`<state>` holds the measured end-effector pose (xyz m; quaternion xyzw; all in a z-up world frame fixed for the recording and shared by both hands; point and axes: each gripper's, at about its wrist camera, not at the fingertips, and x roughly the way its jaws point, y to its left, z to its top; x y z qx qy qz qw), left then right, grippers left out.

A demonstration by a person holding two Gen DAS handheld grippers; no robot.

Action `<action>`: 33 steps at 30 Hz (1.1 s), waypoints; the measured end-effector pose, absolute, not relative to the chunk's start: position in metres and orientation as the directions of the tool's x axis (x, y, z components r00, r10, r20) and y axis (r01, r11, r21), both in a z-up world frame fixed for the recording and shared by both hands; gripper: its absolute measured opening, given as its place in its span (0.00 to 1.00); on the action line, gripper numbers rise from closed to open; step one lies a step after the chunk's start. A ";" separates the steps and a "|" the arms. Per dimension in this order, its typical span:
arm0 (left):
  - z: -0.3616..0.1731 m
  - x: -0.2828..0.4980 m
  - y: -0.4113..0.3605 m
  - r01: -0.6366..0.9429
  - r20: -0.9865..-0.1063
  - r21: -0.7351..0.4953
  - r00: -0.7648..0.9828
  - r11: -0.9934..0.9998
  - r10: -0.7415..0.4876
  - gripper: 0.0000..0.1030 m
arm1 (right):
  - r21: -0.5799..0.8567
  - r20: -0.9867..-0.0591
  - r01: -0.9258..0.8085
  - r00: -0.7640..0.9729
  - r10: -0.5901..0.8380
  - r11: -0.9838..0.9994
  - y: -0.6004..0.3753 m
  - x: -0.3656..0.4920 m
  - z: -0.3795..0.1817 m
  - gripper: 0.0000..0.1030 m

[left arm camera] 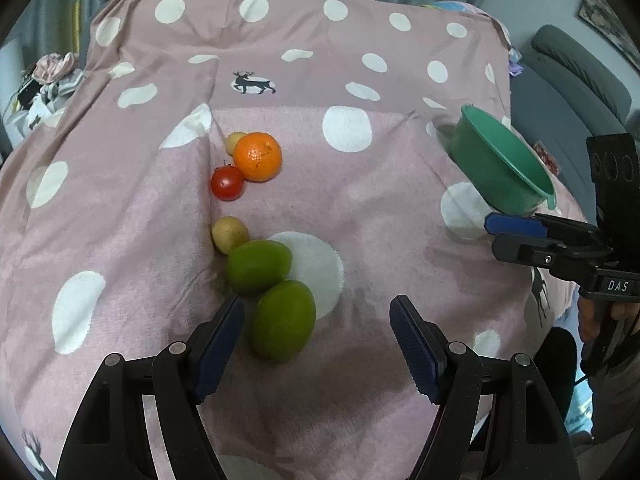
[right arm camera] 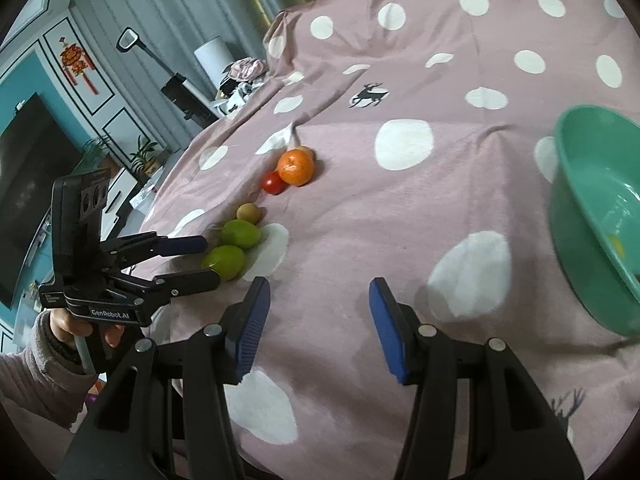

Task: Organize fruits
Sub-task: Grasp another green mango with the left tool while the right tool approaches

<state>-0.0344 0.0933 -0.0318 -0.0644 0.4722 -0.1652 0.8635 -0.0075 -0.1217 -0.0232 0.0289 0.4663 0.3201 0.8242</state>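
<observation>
Across a pink, white-dotted blanket draped over a tabletop, the left wrist view shows a line of fruit along a fold: a small yellowish fruit behind an orange, a red tomato touching the orange, a second small yellowish fruit, then two green fruits, the farther green fruit touching the nearer green fruit. The left gripper stands open over the blanket, the nearer green fruit just inside its left finger; whether the pad touches it is hard to judge. A green bowl sits tilted near the blanket's right edge, with the right gripper just in front of it, jaws parted and empty.

From the right wrist view, the right gripper hangs open over bare blanket. The bowl fills the right side. At left, a hand holds the left gripper, its fingers open on either side of the nearer green fruit.
</observation>
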 end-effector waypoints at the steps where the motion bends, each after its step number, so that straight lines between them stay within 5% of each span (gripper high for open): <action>1: -0.032 -0.034 0.094 0.226 -0.794 -0.270 0.498 0.936 -0.349 0.73 | 0.349 -0.750 -0.505 0.355 0.558 0.789 -0.119 -0.007 -0.024 0.51; 9: -0.041 -0.028 0.092 0.244 -0.812 -0.264 0.465 0.933 -0.351 0.67 | 0.395 -0.745 -0.542 0.284 0.604 0.742 -0.096 0.003 -0.027 0.51; 17: -0.053 -0.027 0.087 0.259 -0.837 -0.252 0.424 0.932 -0.344 0.38 | 0.448 -0.748 -0.590 0.164 0.643 0.672 -0.052 0.026 -0.043 0.51; 33: -0.041 -0.047 0.093 0.298 -0.791 -0.333 0.428 0.894 -0.437 0.37 | 0.445 -0.786 -0.668 0.027 0.618 0.596 0.014 0.054 -0.067 0.57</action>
